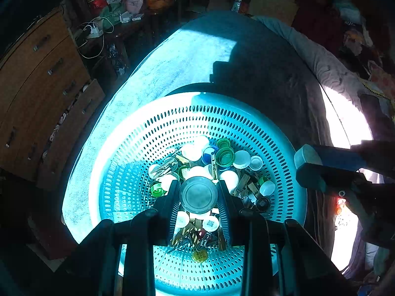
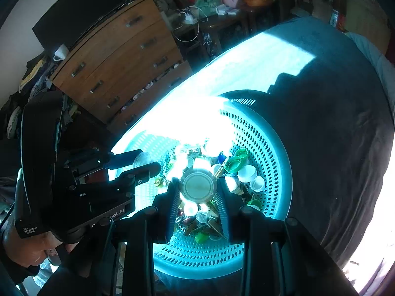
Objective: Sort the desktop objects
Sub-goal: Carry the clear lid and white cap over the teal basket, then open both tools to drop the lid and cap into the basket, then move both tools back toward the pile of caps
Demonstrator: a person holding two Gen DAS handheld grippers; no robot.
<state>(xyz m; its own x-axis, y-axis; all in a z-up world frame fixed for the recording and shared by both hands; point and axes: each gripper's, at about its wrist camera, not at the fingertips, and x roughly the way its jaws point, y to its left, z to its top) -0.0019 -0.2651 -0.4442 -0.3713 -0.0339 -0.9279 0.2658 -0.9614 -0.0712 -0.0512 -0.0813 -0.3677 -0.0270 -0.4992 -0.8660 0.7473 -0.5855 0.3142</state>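
Note:
A turquoise perforated basket (image 1: 128, 162) (image 2: 269, 153) sits on a cloth-covered table and holds several bottle caps, white (image 1: 242, 159) and green (image 1: 224, 156), mixed with wooden clothespins (image 1: 243, 182). My left gripper (image 1: 198, 192) hangs over the pile, shut on a round greyish lid (image 1: 198, 194) held flat between its fingers. My right gripper (image 2: 198, 187) is likewise shut on a round white lid (image 2: 198, 185) above the basket's middle. In the right wrist view the left gripper (image 2: 144, 164) comes in from the left over the rim, with its pale lid (image 2: 142, 159) between the fingers.
The teal cloth (image 1: 187, 56) covers the table beyond the basket, partly in shadow. A wooden chest of drawers (image 2: 118, 56) stands to the left, with a cluttered desk behind it. A person's hand (image 2: 37, 249) grips the left tool's handle. Bedding lies to the right.

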